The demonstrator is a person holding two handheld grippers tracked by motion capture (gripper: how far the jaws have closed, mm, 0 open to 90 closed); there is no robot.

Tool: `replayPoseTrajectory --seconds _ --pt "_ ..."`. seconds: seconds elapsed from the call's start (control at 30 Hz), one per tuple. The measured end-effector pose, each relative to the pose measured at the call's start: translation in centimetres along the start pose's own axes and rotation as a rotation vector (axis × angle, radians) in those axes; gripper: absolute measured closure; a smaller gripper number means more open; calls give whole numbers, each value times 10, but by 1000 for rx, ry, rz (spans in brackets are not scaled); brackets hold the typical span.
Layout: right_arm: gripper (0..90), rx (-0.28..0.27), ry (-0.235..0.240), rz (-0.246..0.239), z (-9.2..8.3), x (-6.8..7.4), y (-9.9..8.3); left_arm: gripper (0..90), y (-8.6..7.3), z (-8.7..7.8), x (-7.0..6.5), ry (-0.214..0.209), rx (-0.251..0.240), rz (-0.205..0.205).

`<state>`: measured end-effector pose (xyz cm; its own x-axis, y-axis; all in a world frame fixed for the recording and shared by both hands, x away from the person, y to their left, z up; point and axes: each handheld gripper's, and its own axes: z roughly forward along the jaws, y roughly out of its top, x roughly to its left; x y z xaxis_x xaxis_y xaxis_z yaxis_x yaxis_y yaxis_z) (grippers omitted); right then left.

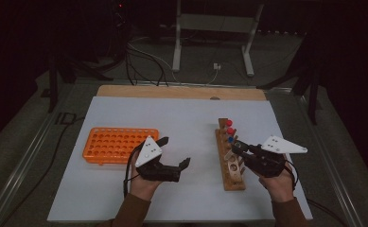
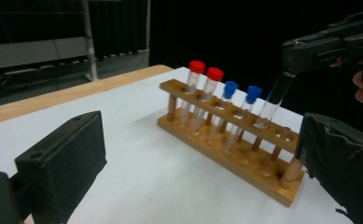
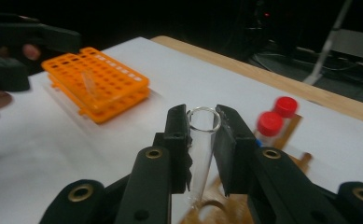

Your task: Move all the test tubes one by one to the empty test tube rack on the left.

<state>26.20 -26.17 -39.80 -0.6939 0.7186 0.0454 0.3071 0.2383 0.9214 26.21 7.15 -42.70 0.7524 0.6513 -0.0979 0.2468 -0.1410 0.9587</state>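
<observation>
— Black jaws low in the right gripper view: the right gripper (image 3: 202,140) clamps an uncapped tube (image 3: 201,149) by its rim, its foot at a hole of the wooden rack (image 1: 230,158).
— How far along?
— Four capped tubes (image 2: 216,100) stand in the rack; the orange rack (image 1: 120,144) at mid-left looks empty.
— And the left gripper (image 1: 174,151)?
— Open, empty, level over the worktop (image 1: 181,118), pointing right.

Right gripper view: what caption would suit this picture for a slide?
Black tongs clamp an uncapped glass test tube above a wooden rack, with red-capped tubes and an orange rack beyond.
</observation>
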Motion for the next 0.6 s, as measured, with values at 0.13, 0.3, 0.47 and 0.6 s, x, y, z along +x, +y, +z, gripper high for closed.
replayPoseTrajectory --seconds 0.13,0.3,0.47,0.6 --pt "763 13 23 -5 7 7 1 36 5 14 -11 -49 39 23" --pt "763 25 58 -20 17 16 2 42 8 34 -23 -152 83 24" --pt "763 32 89 -27 23 23 3 146 6 50 -31 -179 127 48" --pt "763 36 117 -26 26 27 3 423 3 59 -36 -217 153 82"
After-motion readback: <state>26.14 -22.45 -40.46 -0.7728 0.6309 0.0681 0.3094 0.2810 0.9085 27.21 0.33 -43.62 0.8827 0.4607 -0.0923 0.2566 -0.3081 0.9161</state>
